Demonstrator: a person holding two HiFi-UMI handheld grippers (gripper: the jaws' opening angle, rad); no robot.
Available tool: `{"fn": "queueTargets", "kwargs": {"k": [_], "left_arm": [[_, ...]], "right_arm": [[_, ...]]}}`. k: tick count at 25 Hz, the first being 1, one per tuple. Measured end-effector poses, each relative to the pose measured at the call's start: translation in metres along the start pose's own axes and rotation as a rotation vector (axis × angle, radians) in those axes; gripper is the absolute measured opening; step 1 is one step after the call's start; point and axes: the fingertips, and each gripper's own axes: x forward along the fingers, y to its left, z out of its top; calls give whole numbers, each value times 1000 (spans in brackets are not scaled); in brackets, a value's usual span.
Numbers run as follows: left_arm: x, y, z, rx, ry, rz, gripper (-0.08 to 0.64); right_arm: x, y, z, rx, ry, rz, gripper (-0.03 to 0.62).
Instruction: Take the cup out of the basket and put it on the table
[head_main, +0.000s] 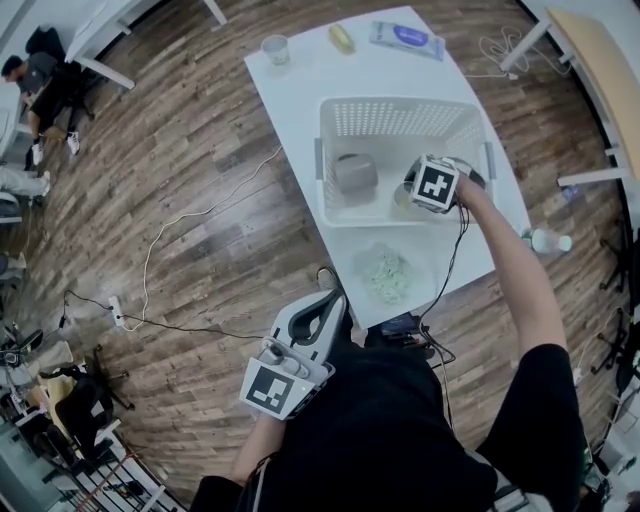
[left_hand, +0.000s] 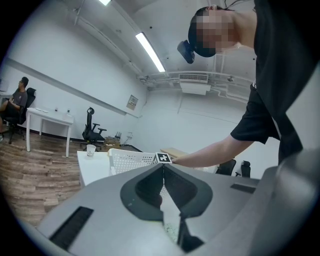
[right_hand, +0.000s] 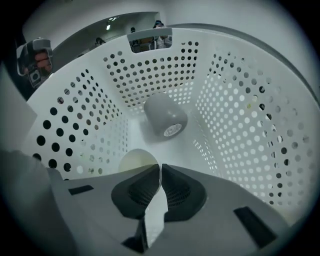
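The white table (head_main: 300, 100) holds a holey white basket (head_main: 400, 118). The left gripper (left_hand: 163, 167) is closed on nothing, well back from the basket, and the right gripper (right_hand: 160, 167) points down inside it. A gray cup (right_hand: 165, 117) lies on its side just past the right gripper, whose jaws are squeezed shut on the thin rim of a pale cup (right_hand: 134, 159).

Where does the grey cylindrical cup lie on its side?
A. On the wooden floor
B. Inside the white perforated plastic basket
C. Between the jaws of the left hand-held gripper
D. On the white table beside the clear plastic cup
B: the grey cylindrical cup lies tipped over on the bottom of the white perforated plastic basket, with the basket's walls around it.
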Motion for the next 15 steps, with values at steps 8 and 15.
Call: {"fn": "queueTargets", "kwargs": {"k": [8, 15], "left_arm": [[-5, -8, 5, 23, -11, -29, 11], [-4, -14, 5, 33, -30, -63, 11]], "right_arm": [[-43, -3, 28, 6, -109, -86, 34], [-113, 0, 55, 80, -248, -194, 34]]}}
